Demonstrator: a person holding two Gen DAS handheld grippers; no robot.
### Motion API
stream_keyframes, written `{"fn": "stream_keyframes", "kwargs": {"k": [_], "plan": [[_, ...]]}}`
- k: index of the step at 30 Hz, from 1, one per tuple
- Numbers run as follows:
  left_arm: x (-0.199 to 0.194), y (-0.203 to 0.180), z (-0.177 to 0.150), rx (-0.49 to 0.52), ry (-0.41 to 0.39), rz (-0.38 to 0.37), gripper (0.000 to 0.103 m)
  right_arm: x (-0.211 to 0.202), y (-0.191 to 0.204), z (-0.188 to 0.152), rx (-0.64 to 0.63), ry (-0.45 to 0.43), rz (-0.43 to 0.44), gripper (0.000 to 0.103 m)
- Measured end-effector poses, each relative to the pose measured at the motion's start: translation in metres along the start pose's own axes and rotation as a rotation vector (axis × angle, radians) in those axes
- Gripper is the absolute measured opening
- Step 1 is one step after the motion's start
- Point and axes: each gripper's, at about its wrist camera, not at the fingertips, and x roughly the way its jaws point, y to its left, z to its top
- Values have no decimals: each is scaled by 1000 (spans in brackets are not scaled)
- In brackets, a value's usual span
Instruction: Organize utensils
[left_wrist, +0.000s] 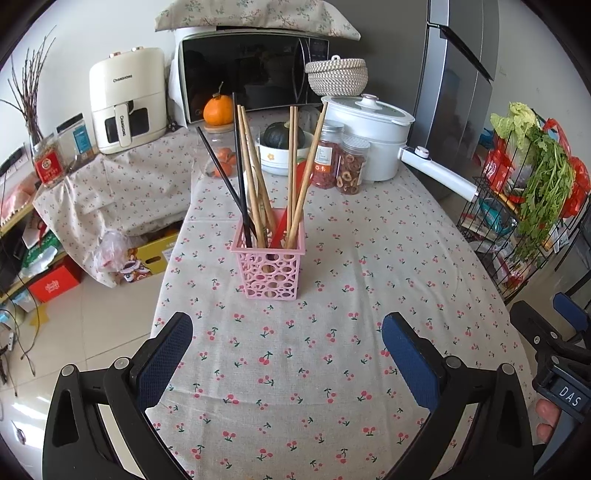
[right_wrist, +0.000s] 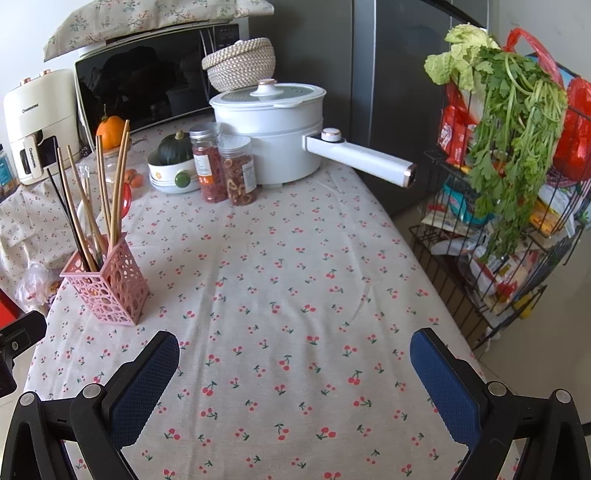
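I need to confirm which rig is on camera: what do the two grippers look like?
Both match: the left gripper and right gripper each have glossy black linkage arms joined by silver round pivot pins, ending in flat rectangular fingers faced with dark blue, finely textured pads. In the left wrist view the right gripper's black body carries a label reading DAS. No cables or sleeves show.

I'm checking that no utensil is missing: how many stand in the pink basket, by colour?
Wooden chopsticks: 6
Black chopsticks: 2
Red spoon: 1
Total: 9
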Motion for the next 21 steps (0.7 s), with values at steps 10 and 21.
{"fn": "stream_keyframes", "kwargs": {"k": [10,21], "plan": [[1,1,-3,-6,25,30,103,4,10,-1,-18,10,2,103],[1,-2,-5,3,23,32,103,6,8,-1,-18,20,-5,103]]}}
